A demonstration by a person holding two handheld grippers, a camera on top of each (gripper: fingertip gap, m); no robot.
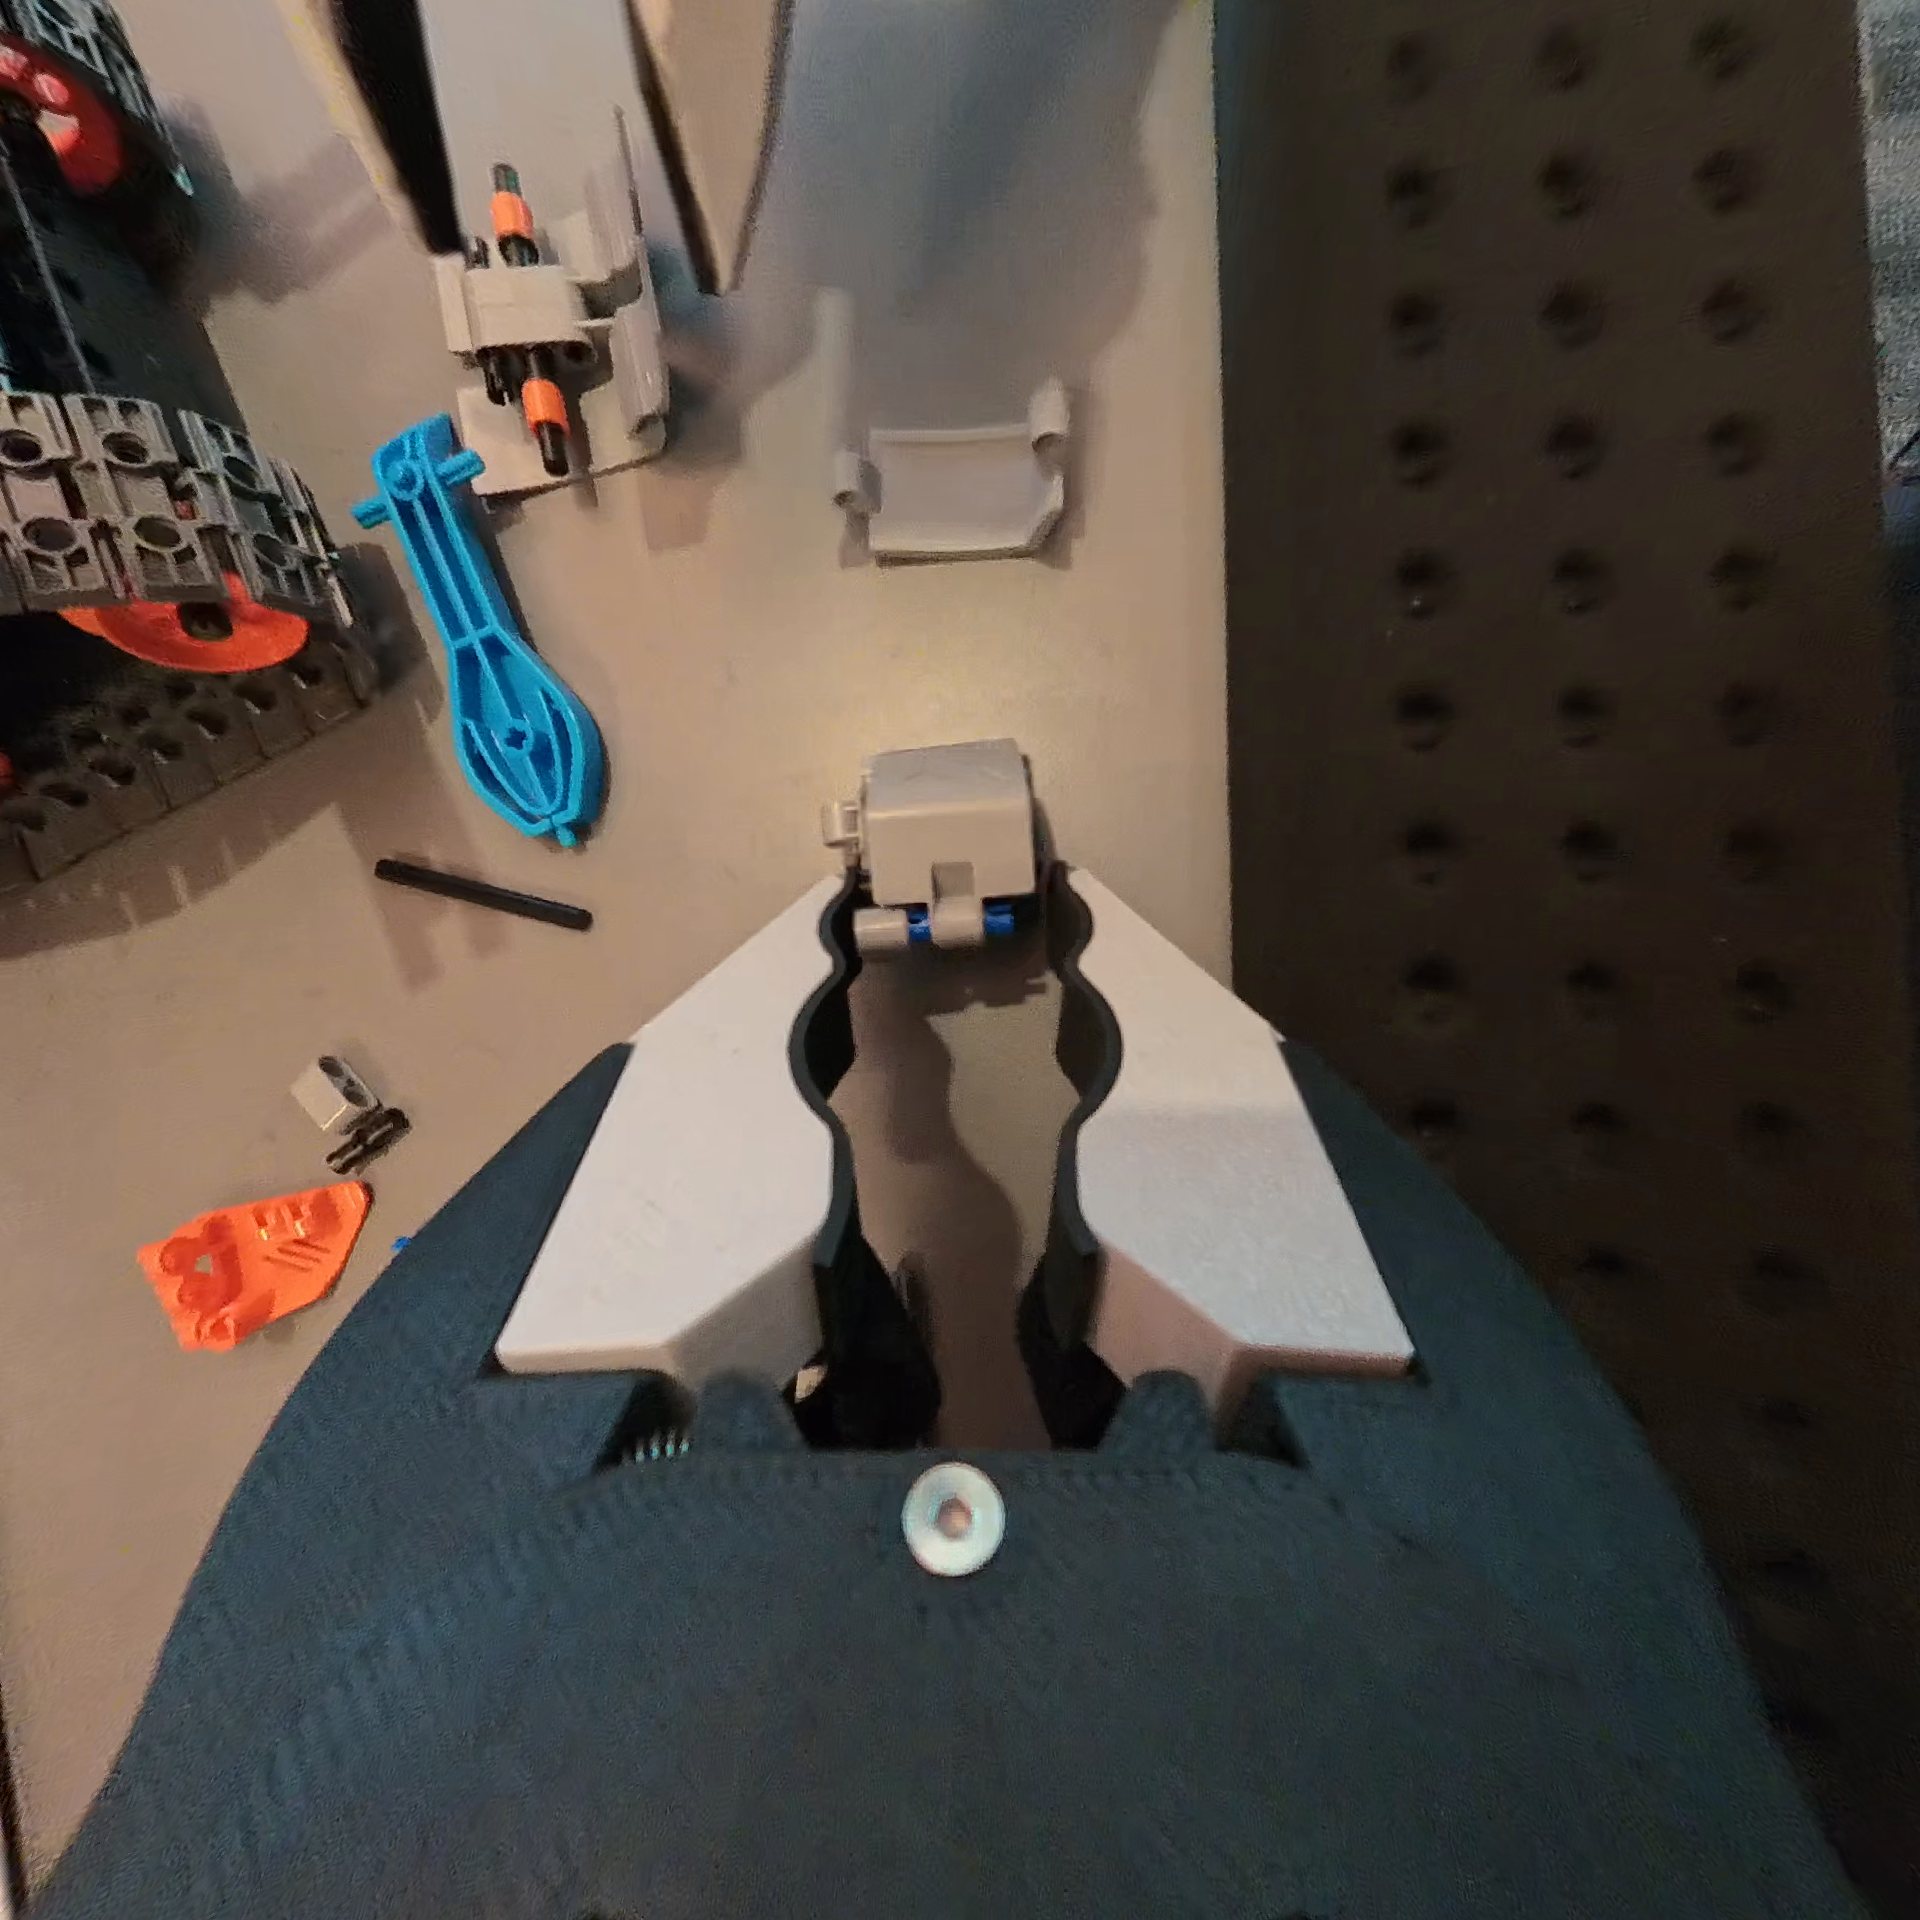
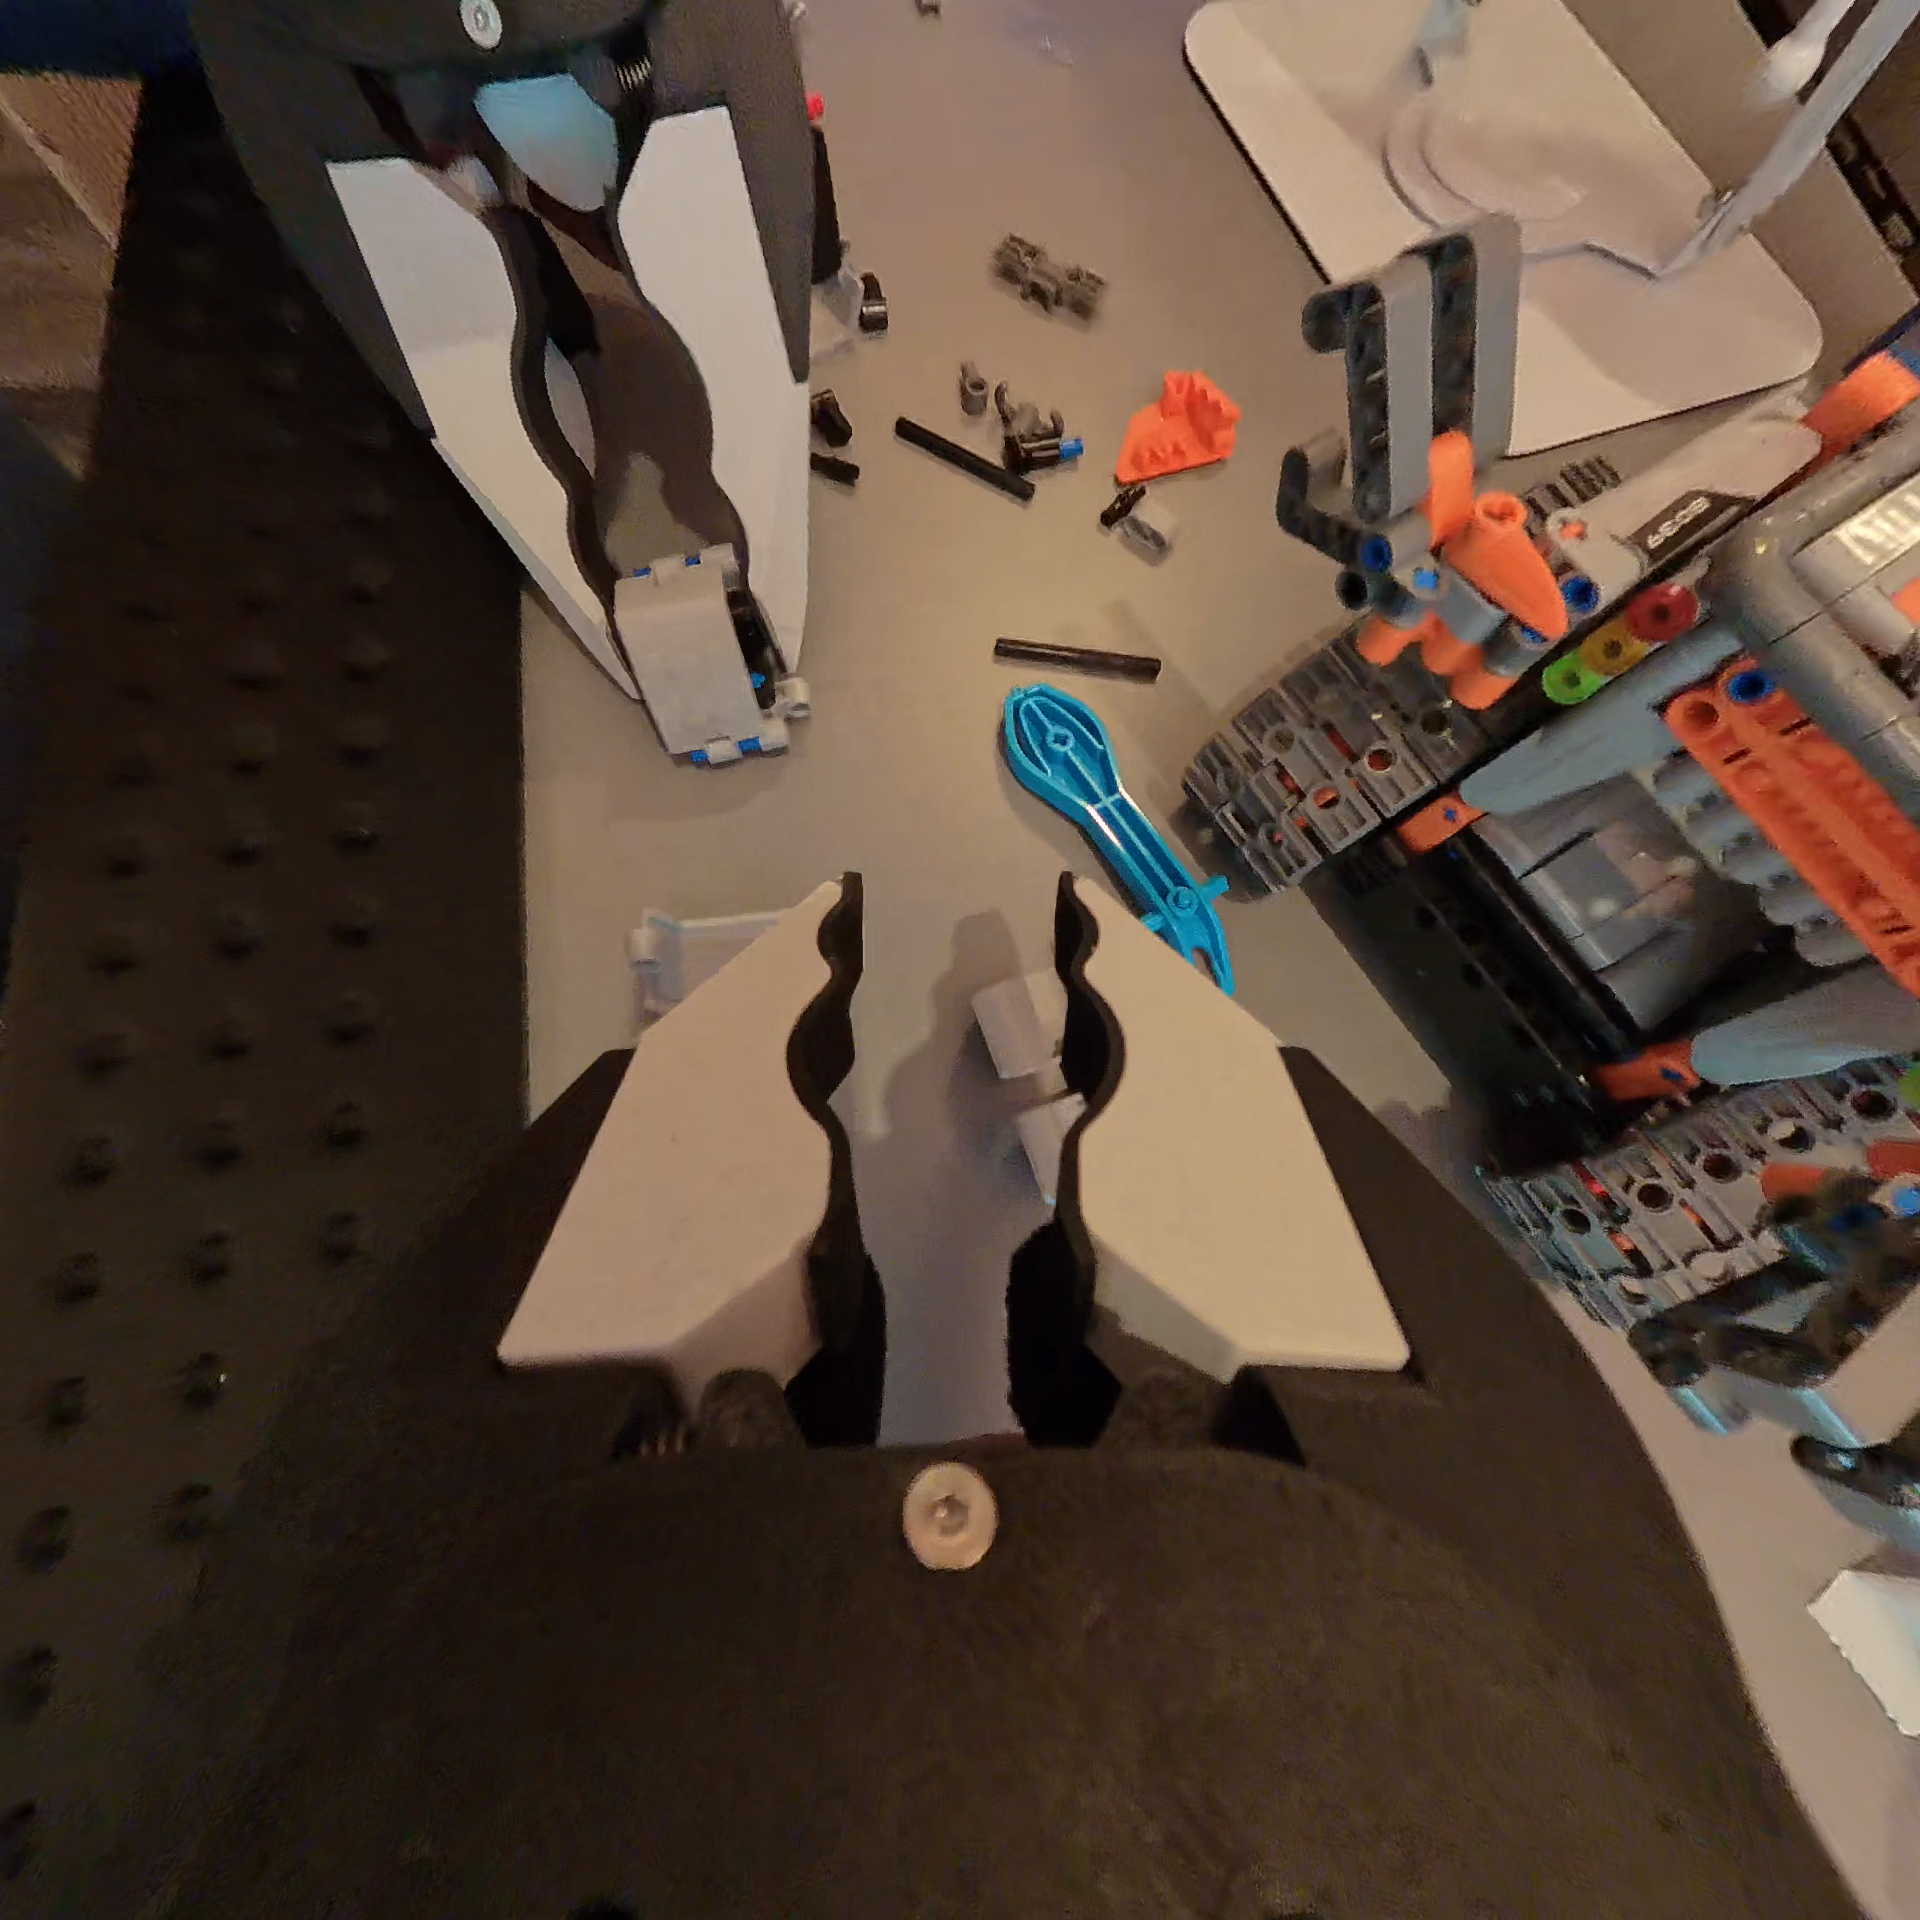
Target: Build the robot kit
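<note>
My left gripper (image 1: 951, 904) is shut on a small grey brick assembly with blue pins (image 1: 945, 831), held at its fingertips just above the grey table. It also shows in the right wrist view (image 2: 717, 665), with the assembly (image 2: 691, 675) tipped down toward the table. My right gripper (image 2: 958, 894) is open and empty. It hovers over a small grey assembly (image 2: 1013, 1029) that lies on the table close to its right finger. In the left wrist view this assembly (image 1: 530, 322) carries black axles with orange tips.
A blue lever tool (image 1: 488, 644) (image 2: 1101, 810), black axle (image 1: 483, 894) (image 2: 1075, 657), orange piece (image 1: 255, 1262) (image 2: 1179, 426) and curved grey panel (image 1: 951, 488) lie loose. A tracked brick vehicle (image 1: 125, 520) (image 2: 1558, 831) stands alongside. A black perforated board (image 1: 1558, 727) (image 2: 260, 831) borders the table. The grippers' ends are close to 11 cm from one another.
</note>
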